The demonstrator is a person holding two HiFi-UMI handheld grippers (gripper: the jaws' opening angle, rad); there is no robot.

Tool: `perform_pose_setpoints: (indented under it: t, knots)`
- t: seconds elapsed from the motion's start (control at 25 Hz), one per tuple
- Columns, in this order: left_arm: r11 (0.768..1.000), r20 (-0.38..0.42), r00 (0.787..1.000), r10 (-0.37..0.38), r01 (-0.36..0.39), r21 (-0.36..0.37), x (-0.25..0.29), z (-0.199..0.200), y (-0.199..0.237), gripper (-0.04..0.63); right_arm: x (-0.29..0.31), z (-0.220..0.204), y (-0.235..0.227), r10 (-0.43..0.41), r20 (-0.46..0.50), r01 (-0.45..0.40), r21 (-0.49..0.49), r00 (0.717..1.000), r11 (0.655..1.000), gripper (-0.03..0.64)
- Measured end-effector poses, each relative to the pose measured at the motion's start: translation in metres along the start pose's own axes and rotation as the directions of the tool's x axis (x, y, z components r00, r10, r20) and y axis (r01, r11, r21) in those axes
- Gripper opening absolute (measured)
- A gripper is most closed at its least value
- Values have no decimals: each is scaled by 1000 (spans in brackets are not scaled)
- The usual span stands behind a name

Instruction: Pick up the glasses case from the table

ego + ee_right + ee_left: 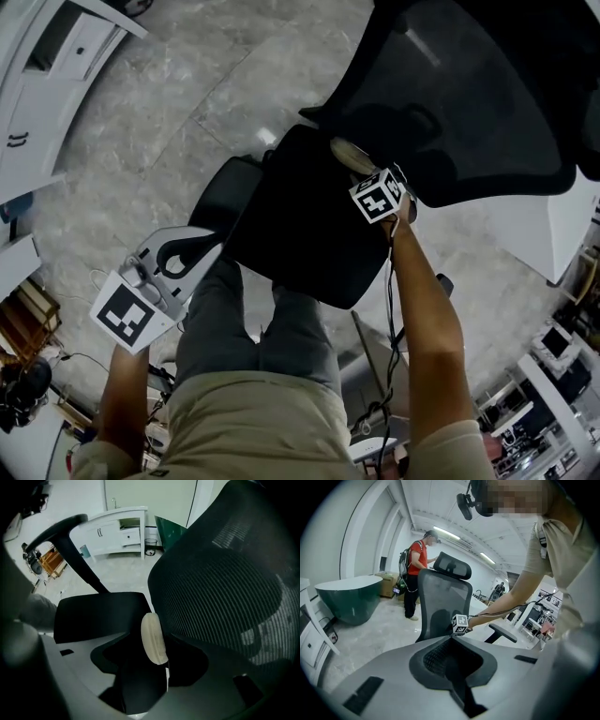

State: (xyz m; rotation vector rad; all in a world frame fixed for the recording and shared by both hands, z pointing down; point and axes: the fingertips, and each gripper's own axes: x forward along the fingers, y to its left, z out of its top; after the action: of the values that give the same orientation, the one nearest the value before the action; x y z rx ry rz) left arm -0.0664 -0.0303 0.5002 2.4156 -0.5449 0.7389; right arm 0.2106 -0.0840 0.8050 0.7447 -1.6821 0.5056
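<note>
The glasses case (pixel 153 638) is a cream oval shell, seen edge-on between the jaws of my right gripper (pixel 149 660). The jaws stand wide and their pads are off it, so the gripper is open. In the head view the case (pixel 350 154) shows just past the right gripper's marker cube (pixel 380 195), over the back of a black chair seat (pixel 300 225). I cannot tell whether it rests on the seat. My left gripper (pixel 180 261) hangs lower left, beside the seat, shut with nothing in it.
The chair's mesh back (pixel 469 103) rises right behind the case, and an armrest (pixel 70 541) is to the left. A person in a red shirt (pixel 417 569) stands beyond the chair by a green tub (pixel 347 597). White cabinets (pixel 117 527) line the wall.
</note>
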Motion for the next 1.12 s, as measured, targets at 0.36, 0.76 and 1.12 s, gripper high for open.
perform_pose_setpoints:
  t: [0.36,0.76,1.12]
  knots:
    - [999,-41,999,-12,11,-34,7,-25,12,17,53,-17,-8,-74,-83,63,-130,994,990,245]
    - [999,-68,997,-47,47,-11,14,-54,23,16,95,-29,-9,-163,-100,140,-211,981,968,245]
    - [998,-53,997,-61,60,-16,20,-63,23,15,85,-32,14,-88,-99,61,-251,991,966,252]
